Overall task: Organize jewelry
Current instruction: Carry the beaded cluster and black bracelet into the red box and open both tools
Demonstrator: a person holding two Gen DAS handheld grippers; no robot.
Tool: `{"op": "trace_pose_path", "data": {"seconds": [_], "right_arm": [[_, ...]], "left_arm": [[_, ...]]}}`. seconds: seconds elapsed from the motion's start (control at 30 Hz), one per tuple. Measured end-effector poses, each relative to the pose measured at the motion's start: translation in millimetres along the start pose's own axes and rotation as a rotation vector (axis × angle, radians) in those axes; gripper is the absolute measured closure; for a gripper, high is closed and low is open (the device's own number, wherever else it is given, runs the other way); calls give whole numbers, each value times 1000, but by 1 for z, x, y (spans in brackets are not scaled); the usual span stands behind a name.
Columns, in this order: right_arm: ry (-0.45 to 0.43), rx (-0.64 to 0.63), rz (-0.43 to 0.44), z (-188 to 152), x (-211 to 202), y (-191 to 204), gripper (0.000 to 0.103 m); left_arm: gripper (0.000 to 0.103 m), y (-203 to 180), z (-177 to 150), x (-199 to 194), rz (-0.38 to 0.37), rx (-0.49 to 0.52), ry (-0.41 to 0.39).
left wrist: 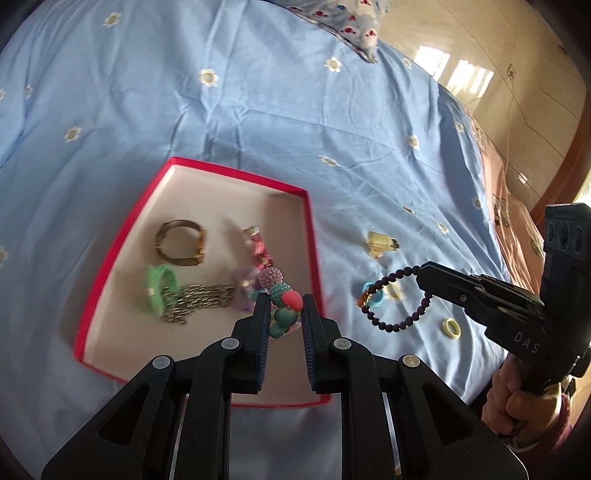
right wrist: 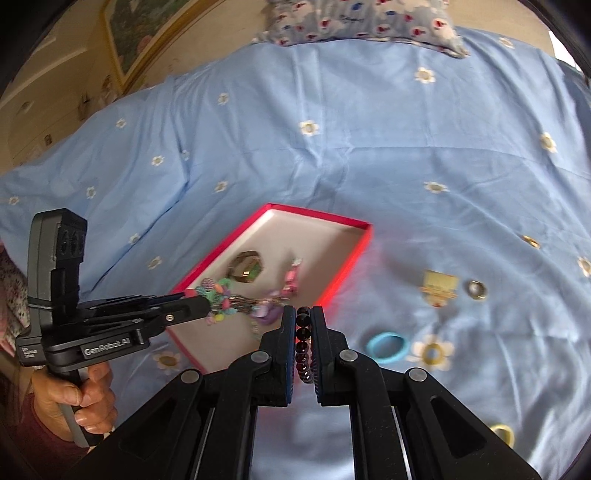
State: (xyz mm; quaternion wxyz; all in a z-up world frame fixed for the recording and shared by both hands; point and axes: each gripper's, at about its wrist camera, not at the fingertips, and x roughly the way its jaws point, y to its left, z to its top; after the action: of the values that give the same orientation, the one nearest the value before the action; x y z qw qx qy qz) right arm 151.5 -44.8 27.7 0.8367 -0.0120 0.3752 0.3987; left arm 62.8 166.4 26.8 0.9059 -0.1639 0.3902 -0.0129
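Note:
A red-rimmed box (left wrist: pixel 310 221) with a pale floor lies on the blue bedspread; it also shows in the right wrist view (right wrist: pixel 354 254). Inside lie a brass bangle (left wrist: pixel 181 242), a green ring (left wrist: pixel 159 291), a metal chain (left wrist: pixel 201 301) and a pink piece (left wrist: pixel 258 247). My left gripper (left wrist: pixel 284 306) is shut on a colourful beaded bracelet (left wrist: pixel 282 295), held over the box's near right part. My right gripper (right wrist: pixel 303 317) is shut on a dark purple bead bracelet (left wrist: pixel 391 302), held above the bedspread right of the box.
On the bedspread right of the box lie a yellow clip (right wrist: pixel 439 286), a small metal ring (right wrist: pixel 476 290), a blue ring (right wrist: pixel 388 347) and a yellow ring (right wrist: pixel 502 434). A patterned pillow (right wrist: pixel 362 22) lies at the far end. The bed's right edge (left wrist: pixel 491 206) is near.

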Motion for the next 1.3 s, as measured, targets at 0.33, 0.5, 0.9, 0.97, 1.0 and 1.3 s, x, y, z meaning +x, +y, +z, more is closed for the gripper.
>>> {"op": "trace_pose_path", "data": {"seconds": [0.33, 0.5, 0.9, 0.97, 1.0, 1.3], "right_arm": [[46, -81, 99, 2, 32, 54, 96], [82, -93, 141, -3, 52, 70, 96], [168, -34, 91, -14, 91, 42, 96], [173, -34, 72, -14, 95, 38, 96], [175, -36, 64, -14, 97, 36, 96], [206, -63, 24, -20, 117, 31, 96]], "left_arm": [[88, 35, -13, -7, 37, -56, 7], [88, 43, -18, -5, 29, -69, 20], [88, 75, -26, 12, 66, -120, 64], [88, 81, -28, 15, 76, -133, 73], [88, 84, -28, 17, 82, -136, 77], [88, 96, -30, 30, 126, -144, 103]]}}
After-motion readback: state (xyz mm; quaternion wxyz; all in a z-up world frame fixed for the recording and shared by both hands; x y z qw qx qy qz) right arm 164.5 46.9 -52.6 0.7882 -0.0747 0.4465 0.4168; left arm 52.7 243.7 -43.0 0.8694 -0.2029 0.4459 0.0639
